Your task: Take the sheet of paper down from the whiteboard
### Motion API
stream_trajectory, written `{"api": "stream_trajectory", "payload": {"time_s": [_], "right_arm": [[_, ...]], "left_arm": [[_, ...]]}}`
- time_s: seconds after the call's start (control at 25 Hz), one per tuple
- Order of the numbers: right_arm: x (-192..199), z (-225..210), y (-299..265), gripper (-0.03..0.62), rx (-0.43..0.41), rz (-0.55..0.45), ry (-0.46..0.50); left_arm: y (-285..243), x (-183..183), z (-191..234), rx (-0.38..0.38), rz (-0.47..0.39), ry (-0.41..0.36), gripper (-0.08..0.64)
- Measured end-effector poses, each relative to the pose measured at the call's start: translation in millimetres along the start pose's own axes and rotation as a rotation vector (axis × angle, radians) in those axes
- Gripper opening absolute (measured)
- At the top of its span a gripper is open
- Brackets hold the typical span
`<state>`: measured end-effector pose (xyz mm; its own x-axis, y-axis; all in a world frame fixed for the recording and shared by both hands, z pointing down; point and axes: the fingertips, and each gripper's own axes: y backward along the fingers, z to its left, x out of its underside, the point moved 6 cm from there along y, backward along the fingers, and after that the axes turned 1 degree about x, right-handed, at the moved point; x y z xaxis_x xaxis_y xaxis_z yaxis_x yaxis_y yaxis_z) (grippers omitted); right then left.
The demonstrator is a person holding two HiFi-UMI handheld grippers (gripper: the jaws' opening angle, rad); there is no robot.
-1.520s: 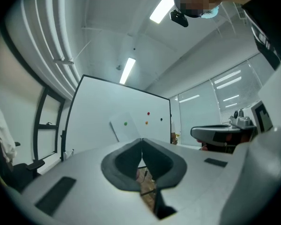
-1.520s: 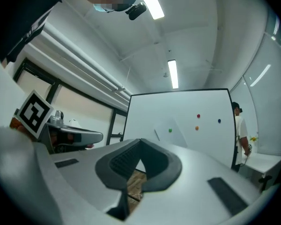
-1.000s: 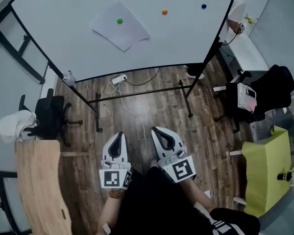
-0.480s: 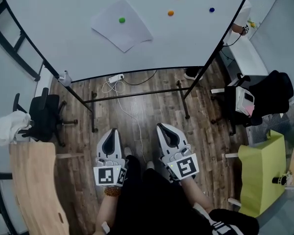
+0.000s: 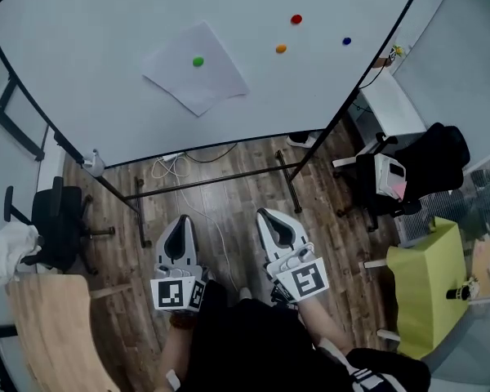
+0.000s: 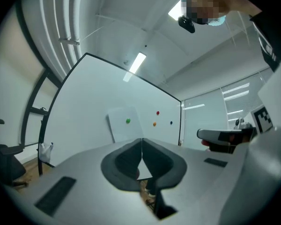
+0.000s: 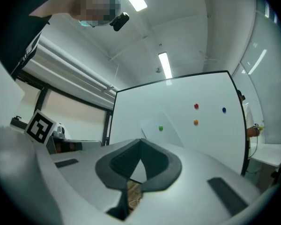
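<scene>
A white sheet of paper [image 5: 197, 69] hangs tilted on the whiteboard [image 5: 90, 80], pinned by a green magnet [image 5: 198, 60]. The same paper [image 6: 124, 124] and green magnet [image 6: 128, 121] show ahead in the left gripper view, and the paper [image 7: 161, 130] again in the right gripper view. My left gripper [image 5: 180, 225] and right gripper [image 5: 271, 216] are held low over the wooden floor, well short of the board. Both are shut, jaw tips touching, with nothing between them.
Red [image 5: 296, 20], orange [image 5: 281, 48] and blue [image 5: 346, 41] magnets sit on the board to the paper's right. The board's black stand [image 5: 216, 178] and a cable [image 5: 173, 166] are on the floor. Office chairs [image 5: 53, 219] [image 5: 412, 166] flank it; a green seat [image 5: 420, 288] stands at right.
The board and paper have shifted lower and closer in the head view as I walk toward them. Both grippers stay shut and side by side.
</scene>
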<state>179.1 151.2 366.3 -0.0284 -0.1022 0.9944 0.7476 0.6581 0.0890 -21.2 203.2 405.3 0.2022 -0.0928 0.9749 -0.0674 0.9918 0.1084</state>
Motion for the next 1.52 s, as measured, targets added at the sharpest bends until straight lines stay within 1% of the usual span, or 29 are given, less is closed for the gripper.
{"api": "stream_trajectory", "payload": {"time_s": [0.24,0.36,0.64,0.76,0.84,0.92,1.04,1.24,1.52], "right_arm": [[6.9,-3.6,-54.8,-0.003,0.036,0.013,0.062],[8.4,1.3,-77.5,-0.003,0.044,0.008,0.085],[13.2,3.6,-112.1,-0.003,0.054,0.02,0.114],[15.9,-4.7,-114.1,-0.003,0.073,0.036,0.094],[20.7,-13.0,-115.4,-0.003,0.08,0.055,0.11],[28.6,-20.2,-124.0,-0.003,0.077,0.066,0.116],[33.3,-36.3,-136.0,-0.003,0.068,0.055,0.101],[31.4,-69.3,-155.1,-0.003,0.045,0.017,0.093],[26.2,-116.6,-182.7,-0.003,-0.013,-0.033,0.083]], "left_arm": [[-28.7,-3.5,48.3,0.013,0.0,0.004,0.012],[-36.9,-4.1,64.6,0.025,0.007,0.009,0.012],[-52.9,-11.4,89.0,0.046,-0.004,0.01,0.012],[-61.8,-6.3,90.9,0.049,0.009,0.017,0.012],[-68.8,-2.7,93.2,0.051,0.021,0.021,0.012],[-75.3,-1.0,100.4,0.041,0.032,0.011,0.012],[-87.9,1.8,103.4,0.017,0.041,-0.006,0.012],[-115.9,1.9,97.6,-0.02,0.054,-0.039,0.012],[-162.6,1.1,92.9,-0.083,0.075,-0.088,0.012]]}}
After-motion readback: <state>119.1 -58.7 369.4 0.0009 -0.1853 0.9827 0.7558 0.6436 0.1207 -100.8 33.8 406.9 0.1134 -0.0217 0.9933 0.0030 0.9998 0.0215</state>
